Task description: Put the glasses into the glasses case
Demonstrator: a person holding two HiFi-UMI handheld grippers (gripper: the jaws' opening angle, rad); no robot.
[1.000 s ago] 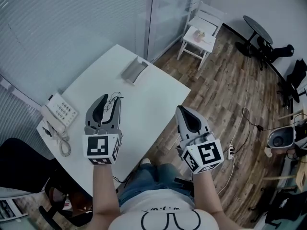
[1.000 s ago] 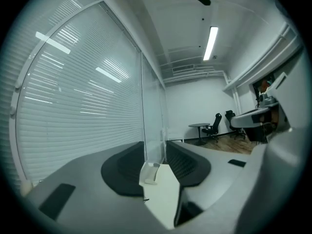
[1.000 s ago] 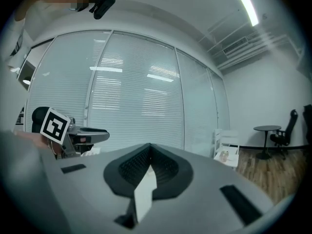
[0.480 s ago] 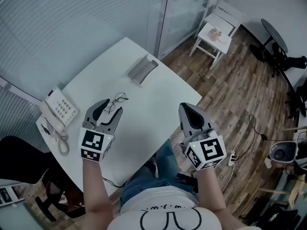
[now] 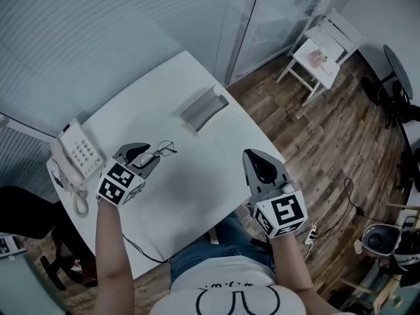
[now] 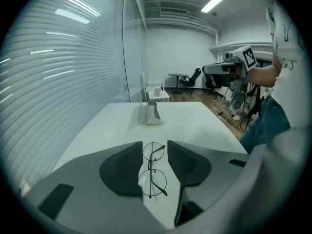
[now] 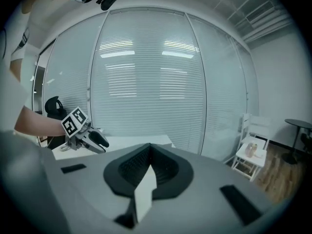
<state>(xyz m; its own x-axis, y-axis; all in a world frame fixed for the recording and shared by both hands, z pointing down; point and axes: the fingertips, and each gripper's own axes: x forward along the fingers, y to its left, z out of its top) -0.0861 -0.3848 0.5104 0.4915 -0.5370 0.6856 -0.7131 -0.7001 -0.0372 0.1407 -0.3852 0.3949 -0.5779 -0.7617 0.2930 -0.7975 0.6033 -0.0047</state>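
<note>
Thin round wire glasses (image 5: pixel 162 151) (image 6: pixel 153 171) lie folded on the white table (image 5: pixel 197 176). My left gripper (image 5: pixel 152 155) (image 6: pixel 155 149) is tilted down onto the table with its jaws either side of the glasses. The jaws are closing, and the pads stand apart from the frame. The grey glasses case (image 5: pixel 204 107) (image 6: pixel 148 114) stands open farther along the table, beyond the glasses. My right gripper (image 5: pixel 254 156) (image 7: pixel 148 148) hovers by the table's near right edge, shut and with nothing in it.
A desk telephone (image 5: pixel 77 151) with a coiled cord sits at the table's left end. Slatted blinds run along the far side. A white chair (image 5: pixel 326 46) stands on the wooden floor beyond the table's right corner.
My left gripper has dropped from above the table to straddle the glasses. The right gripper has stayed at the near right edge, shifting a little.
</note>
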